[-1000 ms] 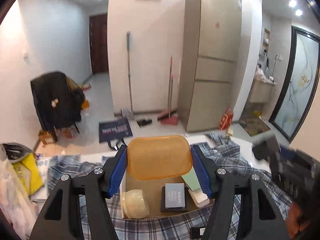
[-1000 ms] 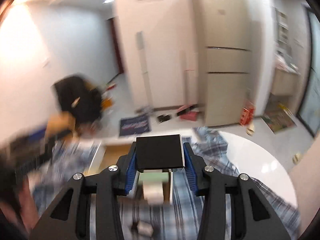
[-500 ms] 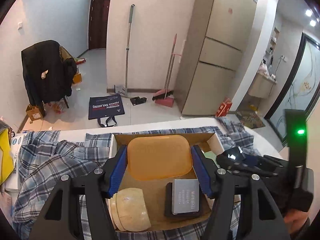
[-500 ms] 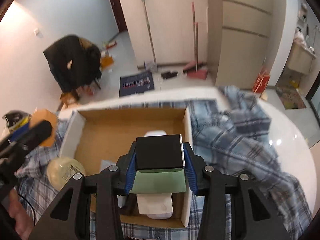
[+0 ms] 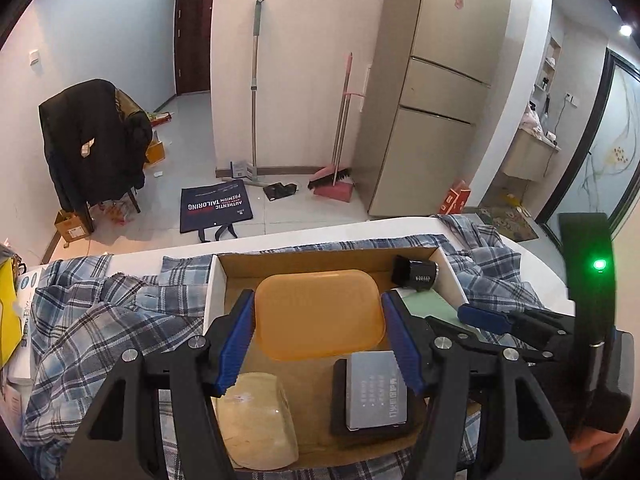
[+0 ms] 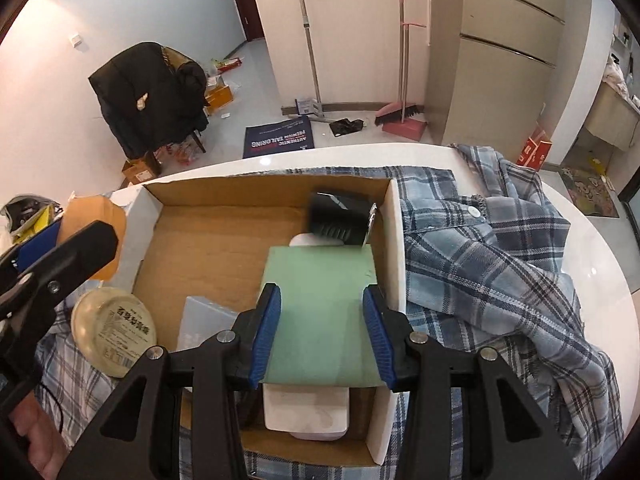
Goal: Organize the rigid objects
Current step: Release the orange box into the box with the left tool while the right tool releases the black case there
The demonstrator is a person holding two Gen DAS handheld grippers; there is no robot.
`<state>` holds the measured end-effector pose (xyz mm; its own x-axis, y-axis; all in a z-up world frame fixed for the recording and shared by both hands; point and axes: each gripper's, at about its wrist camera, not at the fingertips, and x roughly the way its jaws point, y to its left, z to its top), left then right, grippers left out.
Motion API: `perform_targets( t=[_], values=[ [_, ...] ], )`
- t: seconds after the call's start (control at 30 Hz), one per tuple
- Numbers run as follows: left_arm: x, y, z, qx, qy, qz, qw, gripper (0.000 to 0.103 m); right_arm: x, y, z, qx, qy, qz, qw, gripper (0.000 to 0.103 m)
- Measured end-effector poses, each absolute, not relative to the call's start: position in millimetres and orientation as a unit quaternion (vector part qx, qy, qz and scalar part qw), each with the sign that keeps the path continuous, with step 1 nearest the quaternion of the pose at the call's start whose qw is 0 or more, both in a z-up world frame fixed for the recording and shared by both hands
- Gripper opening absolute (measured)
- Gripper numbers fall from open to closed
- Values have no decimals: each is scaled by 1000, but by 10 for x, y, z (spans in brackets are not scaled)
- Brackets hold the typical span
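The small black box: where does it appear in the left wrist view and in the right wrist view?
Left wrist: the small black box lies in the far right corner of the cardboard box.
Right wrist: it appears upper centre, blurred, beyond the green card.
Shared landmark: the pink broom.

Black box [image 6: 340, 216] loose in carton [image 6: 224, 216]

Lived-in home, apartment hall/dining area. Tall beige fridge [image 5: 436, 92] against the wall, mop [image 5: 253, 92] and pink broom with dustpan [image 5: 334, 184] leaning beside it, dark coat over a chair [image 5: 94, 140], tote bag [image 5: 214, 208] on the tiled floor, dark entry door [image 5: 192, 36] down the corridor, white table [image 6: 600, 264] under a plaid shirt [image 6: 492, 264].
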<state>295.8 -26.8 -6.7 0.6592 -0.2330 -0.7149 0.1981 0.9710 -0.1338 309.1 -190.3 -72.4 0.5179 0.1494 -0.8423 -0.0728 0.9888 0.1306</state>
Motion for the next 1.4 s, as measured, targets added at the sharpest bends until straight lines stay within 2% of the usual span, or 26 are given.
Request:
perform_targets(
  t=[0.23,0.5,1.0,1.2,1.4],
  values=[
    [3016,-251,-181,-35,404,-130,905,65,3056,-2027,-537,59,472,65,877,44],
    [3031,-557,-403,1,425,-139,895,65,2992,-2346,-277,90,442,36,892,47],
    [3006,-897,-650,28,448,-138,883,65,3020,-2666,-267,127,443,19,887,47],
    [2963,-813,-497,19,434,-134,891,65,2984,-2652,-223,125,440,20,889,47],
    [2716,-577,96,-9,358,-115,927,66,2773,-2643,85,126,403,23,906,47]
  ],
)
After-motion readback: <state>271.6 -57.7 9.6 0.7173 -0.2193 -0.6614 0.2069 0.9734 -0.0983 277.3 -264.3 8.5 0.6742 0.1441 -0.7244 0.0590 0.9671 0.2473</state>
